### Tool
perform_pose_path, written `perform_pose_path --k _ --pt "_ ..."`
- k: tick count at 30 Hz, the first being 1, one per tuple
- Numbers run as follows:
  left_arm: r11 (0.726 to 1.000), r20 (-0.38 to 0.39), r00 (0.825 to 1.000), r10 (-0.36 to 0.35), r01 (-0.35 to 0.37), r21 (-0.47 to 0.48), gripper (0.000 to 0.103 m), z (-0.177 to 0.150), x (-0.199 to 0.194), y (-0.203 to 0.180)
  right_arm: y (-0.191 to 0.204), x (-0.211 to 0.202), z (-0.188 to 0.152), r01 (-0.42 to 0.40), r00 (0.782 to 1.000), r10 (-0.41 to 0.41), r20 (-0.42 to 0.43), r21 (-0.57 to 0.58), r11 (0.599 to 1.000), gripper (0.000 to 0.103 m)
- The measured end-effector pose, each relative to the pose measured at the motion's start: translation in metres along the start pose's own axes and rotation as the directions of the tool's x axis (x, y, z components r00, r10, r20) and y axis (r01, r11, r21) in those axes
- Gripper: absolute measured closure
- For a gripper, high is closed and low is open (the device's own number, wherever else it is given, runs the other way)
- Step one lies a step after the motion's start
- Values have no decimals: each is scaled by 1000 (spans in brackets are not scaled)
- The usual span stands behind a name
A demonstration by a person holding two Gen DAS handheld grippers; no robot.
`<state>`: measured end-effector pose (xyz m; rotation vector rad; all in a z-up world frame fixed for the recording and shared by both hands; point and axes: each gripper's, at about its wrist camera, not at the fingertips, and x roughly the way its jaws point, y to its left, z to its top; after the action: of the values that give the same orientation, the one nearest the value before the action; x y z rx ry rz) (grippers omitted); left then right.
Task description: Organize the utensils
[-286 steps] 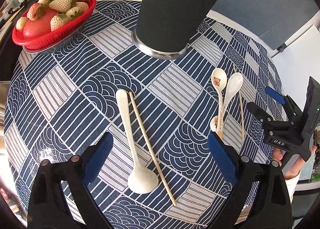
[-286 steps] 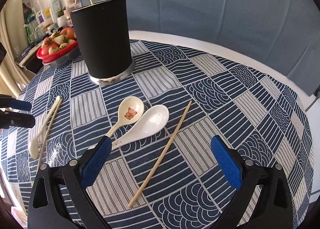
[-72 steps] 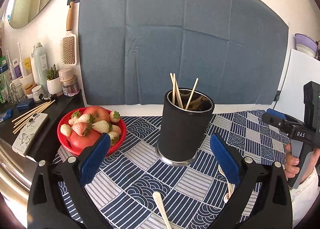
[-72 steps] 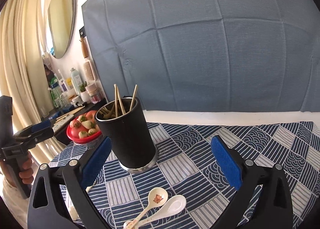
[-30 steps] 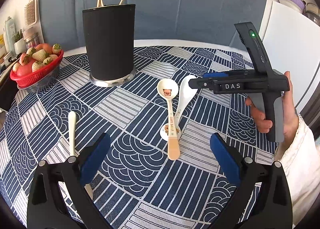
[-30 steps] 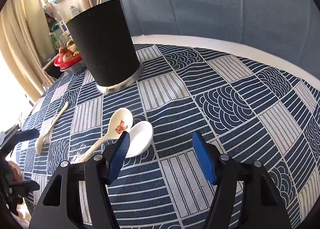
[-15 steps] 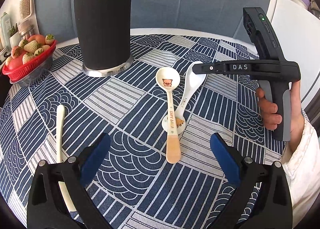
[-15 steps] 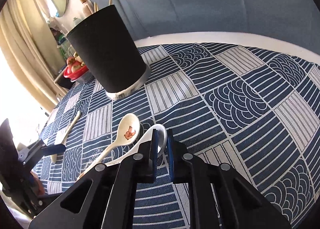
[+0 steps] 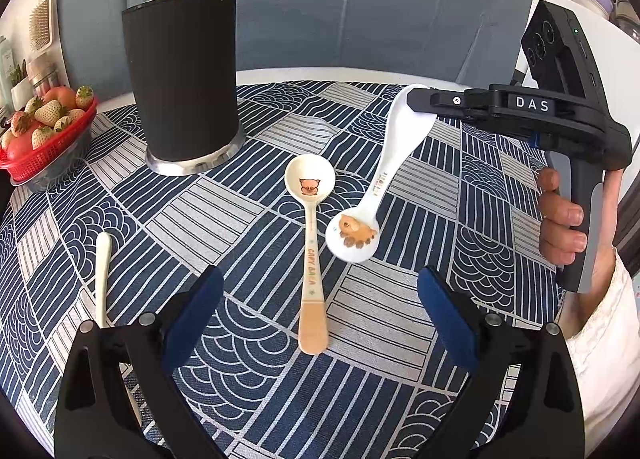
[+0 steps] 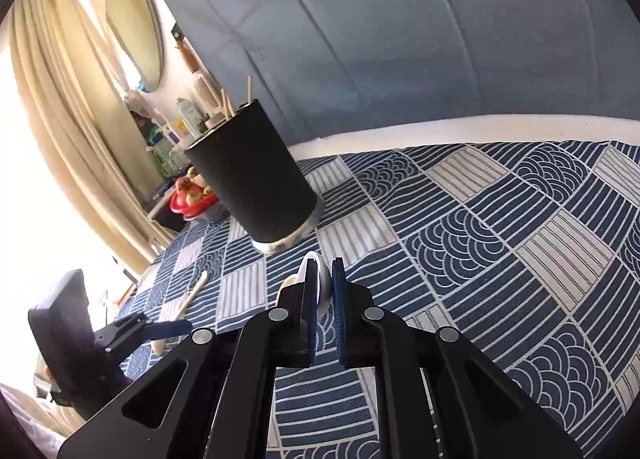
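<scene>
White spoon clamped in the right gripper (image 10: 323,291), hanging above the tablecloth (image 9: 400,339).
Its jaws had just closed on the white spoon (image 9: 384,179); the left gripper (image 9: 316,311) stood open, empty. 2 spoons lay flat: 1 pig-print spoon (image 9: 310,219), 1 cream spoon (image 9: 102,271).

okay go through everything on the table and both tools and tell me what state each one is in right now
White spoon: lifted, bowl end pinched, handle hanging down.
Right tool: shut on the white spoon.
Left tool: open, empty.
Bear spoon: lying flat.
Cream spoon: lying flat.
Black holder: upright, chopsticks inside.
Red basket: full of fruit.
</scene>
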<state>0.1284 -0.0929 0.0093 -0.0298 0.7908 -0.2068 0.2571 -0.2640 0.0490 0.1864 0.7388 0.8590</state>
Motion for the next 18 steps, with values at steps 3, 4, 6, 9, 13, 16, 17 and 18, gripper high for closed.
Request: perform_pose_path --k 3,4,6,9,13,16,17,18 --pt "1000 8 1000 9 -9 15 13 1 0 -3 15 0 -1 -56 998 56 -4 -28 998 96" --pt "1000 10 1000 10 -10 26 16 1 0 -4 20 -1 -2 -73 997 73 -7 -37 997 96" --pt "998 3 1000 -2 2 59 27 1 -1 -7 30 -2 -3 -84 996 84 -11 -63 994 96" --pt "997 8 1000 7 -7 71 40 0 -2 -8 42 2 -6 -87 996 84 -32 -96 992 96" --pt "994 -30 1000 -1 4 107 73 -2 0 -9 52 3 -9 -101 994 97 -44 -126 987 96" --pt "994 -25 1000 -6 9 107 73 -4 -2 -7 60 0 -9 -106 994 101 -39 -150 983 96" --pt "995 -22 1000 -11 13 99 73 -4 -4 -5 61 0 -8 -106 994 101 -38 -154 982 96" --pt "995 -18 1000 -10 11 98 73 -4 -5 -4 63 0 -7 -107 994 103 -37 -159 981 96"
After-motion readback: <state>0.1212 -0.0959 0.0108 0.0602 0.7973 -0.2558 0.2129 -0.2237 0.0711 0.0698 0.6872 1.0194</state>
